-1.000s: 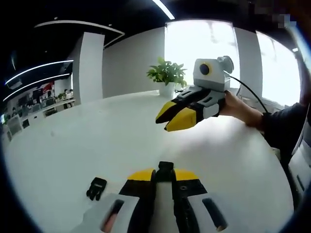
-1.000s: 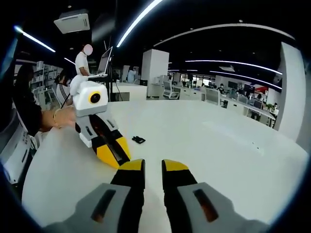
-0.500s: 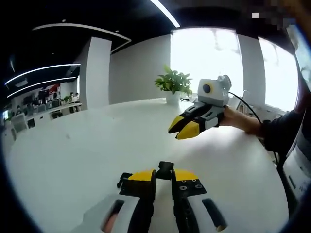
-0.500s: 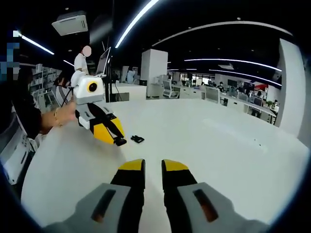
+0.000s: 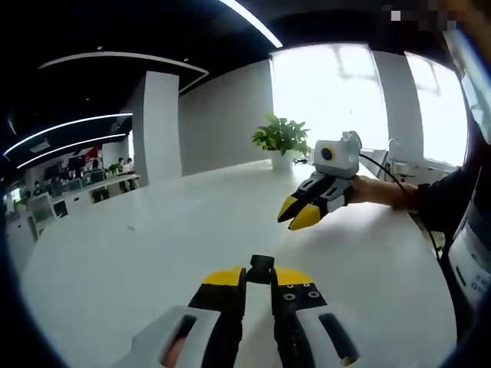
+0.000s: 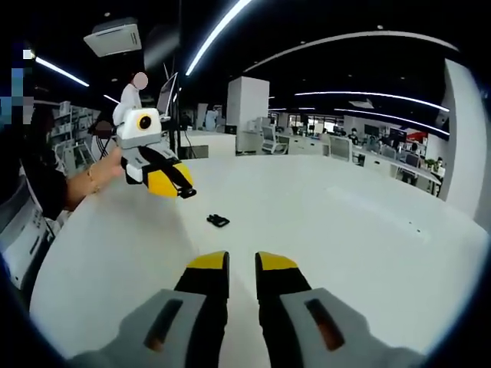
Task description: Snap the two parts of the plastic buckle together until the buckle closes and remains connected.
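One black buckle part (image 5: pixel 261 266) sticks out between the yellow tips of my left gripper (image 5: pixel 259 274), which is shut on it and held above the white table (image 5: pixel 153 245). In the right gripper view that same gripper (image 6: pixel 178 184) hangs at upper left with the part (image 6: pixel 187 193) at its tip. The other black buckle part (image 6: pixel 218 221) lies loose on the table (image 6: pixel 345 222), below and to the right of it. My right gripper (image 6: pixel 242 264) is open and empty, short of the loose part. It also appears in the left gripper view (image 5: pixel 298 215), raised in a hand.
A potted plant (image 5: pixel 281 138) stands at the table's far edge by bright windows. A person's hand and dark sleeve (image 5: pixel 399 195) come in from the right. Behind the table, a standing person (image 6: pixel 130 96) and office desks (image 6: pixel 322 146) are visible.
My left gripper has risen off the table with its buckle part. The loose part has slid out of the left gripper view. The right gripper looks farther away there.
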Demonstrator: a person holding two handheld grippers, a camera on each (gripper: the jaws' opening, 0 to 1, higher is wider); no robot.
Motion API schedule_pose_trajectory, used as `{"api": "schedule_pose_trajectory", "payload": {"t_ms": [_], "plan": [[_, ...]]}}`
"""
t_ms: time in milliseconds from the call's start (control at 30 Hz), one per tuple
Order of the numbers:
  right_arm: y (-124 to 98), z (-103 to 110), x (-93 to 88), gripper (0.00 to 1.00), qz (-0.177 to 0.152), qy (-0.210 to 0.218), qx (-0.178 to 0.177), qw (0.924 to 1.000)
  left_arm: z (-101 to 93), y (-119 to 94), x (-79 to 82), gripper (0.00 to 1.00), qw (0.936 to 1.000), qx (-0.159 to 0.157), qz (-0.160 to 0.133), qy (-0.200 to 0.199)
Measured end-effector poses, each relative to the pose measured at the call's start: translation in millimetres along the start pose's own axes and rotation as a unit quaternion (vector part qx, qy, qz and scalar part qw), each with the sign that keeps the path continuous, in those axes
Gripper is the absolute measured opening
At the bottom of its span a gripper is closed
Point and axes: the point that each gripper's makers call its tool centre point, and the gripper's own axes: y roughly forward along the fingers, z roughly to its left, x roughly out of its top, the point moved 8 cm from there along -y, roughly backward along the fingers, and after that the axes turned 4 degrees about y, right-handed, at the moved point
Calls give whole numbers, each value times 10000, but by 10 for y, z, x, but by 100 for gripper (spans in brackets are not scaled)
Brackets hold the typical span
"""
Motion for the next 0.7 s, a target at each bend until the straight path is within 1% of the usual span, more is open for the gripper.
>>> {"api": "schedule_pose_trajectory", "payload": {"t_ms": [133, 200, 333, 400, 433, 500, 600, 700], "plan": [[47, 12, 6, 14, 80, -132, 96, 9998, 56, -69, -16, 12, 10000, 52, 21, 14], [64, 14, 17, 14, 76, -192, 131, 9997, 75, -86, -19, 12, 10000, 52, 15, -36], [122, 20, 30, 14, 106, -243, 242, 9994, 93, -110, -8, 12, 10000, 89, 16, -11], [166, 23, 44, 14, 130, -282, 297, 9991, 88, -117, -19, 12, 9999, 101, 33, -122], [188, 27, 53, 14, 129, -335, 334, 9988, 77, -118, -36, 12, 9997, 93, 36, -240], [238, 27, 73, 15, 141, -412, 384, 9983, 61, -116, -52, 12, 9995, 68, 48, -308], [326, 23, 110, 15, 152, -463, 515, 9975, 40, -120, -48, 12, 9996, 136, 107, -209], [429, 35, 150, 15, 126, -481, 650, 9966, 49, -135, -39, 12, 9996, 222, 82, -182]]}}
